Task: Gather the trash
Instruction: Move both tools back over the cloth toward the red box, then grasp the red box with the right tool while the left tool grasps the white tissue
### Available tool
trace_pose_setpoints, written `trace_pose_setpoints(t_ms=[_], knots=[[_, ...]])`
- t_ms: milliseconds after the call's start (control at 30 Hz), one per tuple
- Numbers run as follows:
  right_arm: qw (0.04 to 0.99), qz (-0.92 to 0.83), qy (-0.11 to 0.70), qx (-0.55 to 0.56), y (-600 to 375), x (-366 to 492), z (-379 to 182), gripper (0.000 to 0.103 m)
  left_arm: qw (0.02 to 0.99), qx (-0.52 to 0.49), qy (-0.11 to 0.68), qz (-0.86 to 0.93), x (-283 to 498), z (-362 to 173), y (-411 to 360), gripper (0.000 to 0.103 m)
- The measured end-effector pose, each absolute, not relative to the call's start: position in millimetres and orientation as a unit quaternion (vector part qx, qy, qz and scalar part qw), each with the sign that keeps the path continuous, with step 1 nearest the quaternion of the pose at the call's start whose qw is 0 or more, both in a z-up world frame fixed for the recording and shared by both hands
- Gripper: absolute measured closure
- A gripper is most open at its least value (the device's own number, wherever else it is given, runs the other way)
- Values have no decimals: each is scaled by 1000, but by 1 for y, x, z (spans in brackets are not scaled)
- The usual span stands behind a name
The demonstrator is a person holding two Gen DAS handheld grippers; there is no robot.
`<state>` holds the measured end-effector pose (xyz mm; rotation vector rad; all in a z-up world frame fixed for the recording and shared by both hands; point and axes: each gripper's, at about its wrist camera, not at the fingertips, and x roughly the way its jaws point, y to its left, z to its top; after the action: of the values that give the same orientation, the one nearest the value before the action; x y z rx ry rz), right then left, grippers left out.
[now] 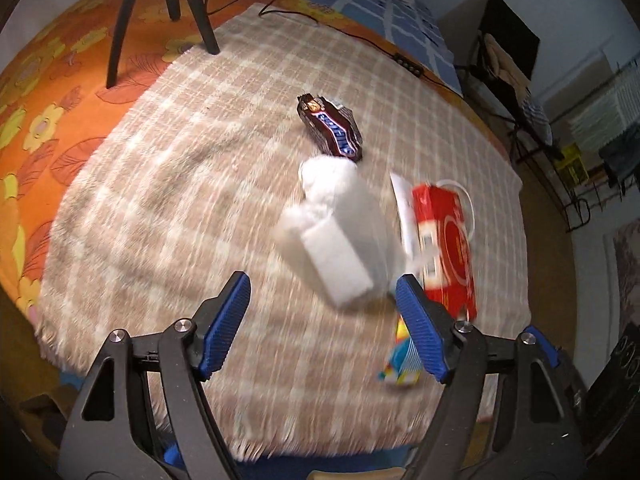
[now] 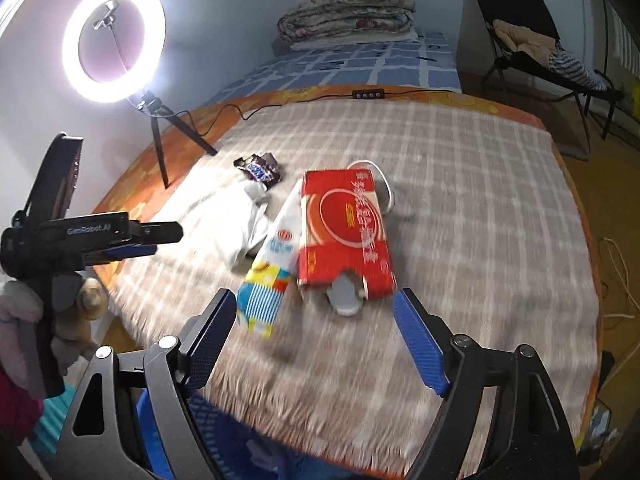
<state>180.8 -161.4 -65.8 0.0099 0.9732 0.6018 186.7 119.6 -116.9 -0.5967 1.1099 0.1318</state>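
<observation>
Chocolate bar wrappers: we count one, the brown wrapper (image 1: 330,128), farthest ahead of our left tongs.
White crumpled items: we count one, a white tissue or bag (image 1: 328,232), just ahead of our left tongs; blur hides what it is.
Red cartons: we count one, the red box (image 2: 346,232), straight ahead of our right tongs.
Striped packets: we count one, the white-and-blue packet (image 2: 268,276), ahead and left of our right tongs, just beside the red box.
Ring lights: we count one, the lit ring light (image 2: 114,40), far ahead and left of our right tongs.
Trash pieces altogether: we count four on the checked blanket (image 2: 460,208).
</observation>
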Motion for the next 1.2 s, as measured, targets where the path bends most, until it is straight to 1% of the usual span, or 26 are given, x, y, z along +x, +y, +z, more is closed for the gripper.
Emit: trace_pose_setpoints(t_ms=[233,533,767,1200], knots=[[827,280,487,3,-146,220,-83,22,781,-333,523,78,218,-138,131,25],[815,273,511,2,-131,253,-102,22,769,-350,529,84,243,-156,131,25],[809,268,523,-4,-119,270,-115,22,773,-333,533,85,259,-164,120,25],[801,262,538,-23,-104,289,-129,22,783,-304,536,83,262,-169,108,24]])
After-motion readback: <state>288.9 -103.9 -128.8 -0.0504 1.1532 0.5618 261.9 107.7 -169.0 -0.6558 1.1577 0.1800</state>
